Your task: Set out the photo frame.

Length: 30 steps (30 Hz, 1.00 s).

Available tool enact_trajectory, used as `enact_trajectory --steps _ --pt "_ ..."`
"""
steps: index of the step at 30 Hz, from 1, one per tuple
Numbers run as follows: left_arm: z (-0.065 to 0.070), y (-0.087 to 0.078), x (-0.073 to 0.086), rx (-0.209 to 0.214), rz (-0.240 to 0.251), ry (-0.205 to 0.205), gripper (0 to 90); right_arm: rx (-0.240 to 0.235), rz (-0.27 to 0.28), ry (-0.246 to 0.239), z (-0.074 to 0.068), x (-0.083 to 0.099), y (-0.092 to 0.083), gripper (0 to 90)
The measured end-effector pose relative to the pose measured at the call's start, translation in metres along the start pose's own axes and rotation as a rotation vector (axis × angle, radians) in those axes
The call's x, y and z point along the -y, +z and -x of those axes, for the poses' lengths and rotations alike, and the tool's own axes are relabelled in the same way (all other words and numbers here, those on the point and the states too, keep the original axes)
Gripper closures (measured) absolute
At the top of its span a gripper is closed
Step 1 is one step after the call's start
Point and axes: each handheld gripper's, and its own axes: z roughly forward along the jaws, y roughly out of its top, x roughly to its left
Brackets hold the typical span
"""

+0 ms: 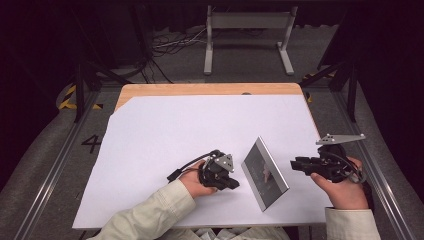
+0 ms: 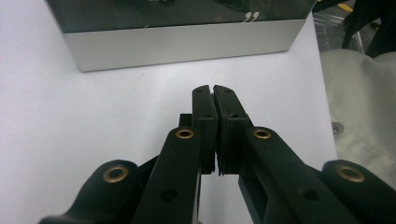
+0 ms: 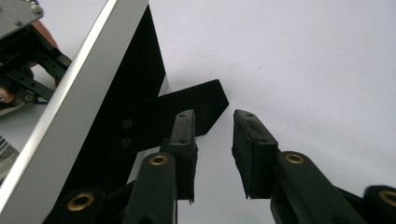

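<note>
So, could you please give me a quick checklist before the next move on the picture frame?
1. Picture frame stands on the white sheet, propped on its black back stand: ok.
2. Left gripper shut, nothing between its jaws: ok.
3. Left gripper clear of the frame front: ok.
4. Right gripper open, nothing held: ok.
5. Stand fully spread: cannot tell.

Left gripper point(image 1: 231, 183): held low in the left hand point(image 1: 192, 183), jaws closed together, empty. Right gripper point(image 1: 296, 164): raised, jaws parted, empty.
</note>
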Motion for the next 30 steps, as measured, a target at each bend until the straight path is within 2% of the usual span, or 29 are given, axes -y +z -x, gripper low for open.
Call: enact_trajectory --steps 1,4,6,10,13,15,19,24,30 --pt "0.0 -0.002 0.002 -0.008 0.0 0.004 87.8 0.008 -0.004 0.011 -0.001 -0.001 0.0 70.7" --pt "-0.002 -0.008 0.007 -0.021 0.006 -0.007 87.7 -0.007 -0.016 0.045 -0.003 -0.004 -0.002 70.6" --pt "-0.003 -0.013 0.012 -0.032 0.009 -0.015 87.7 -0.012 -0.001 0.086 -0.004 -0.006 -0.003 70.8" --pt "-0.006 -0.021 0.022 -0.054 0.02 -0.031 87.8 -0.005 -0.014 0.109 -0.009 -0.012 -0.006 73.2" --pt "-0.008 -0.025 0.026 -0.064 0.034 -0.038 87.8 0.007 -0.025 0.106 -0.013 -0.017 -0.008 74.0" --pt "-0.008 -0.029 0.032 -0.083 0.057 -0.059 87.8 0.012 -0.042 0.104 -0.018 -0.022 -0.01 74.3" --pt "-0.009 -0.032 0.036 -0.095 0.064 -0.067 87.6 0.026 -0.061 0.103 -0.022 -0.027 -0.012 74.6" --pt "-0.009 -0.034 0.04 -0.105 0.065 -0.076 87.0 0.025 -0.139 0.16 -0.023 -0.035 -0.011 73.3" --pt "-0.01 -0.034 0.04 -0.111 0.068 -0.076 86.8 0.042 -0.161 0.198 -0.024 -0.041 -0.013 73.6"
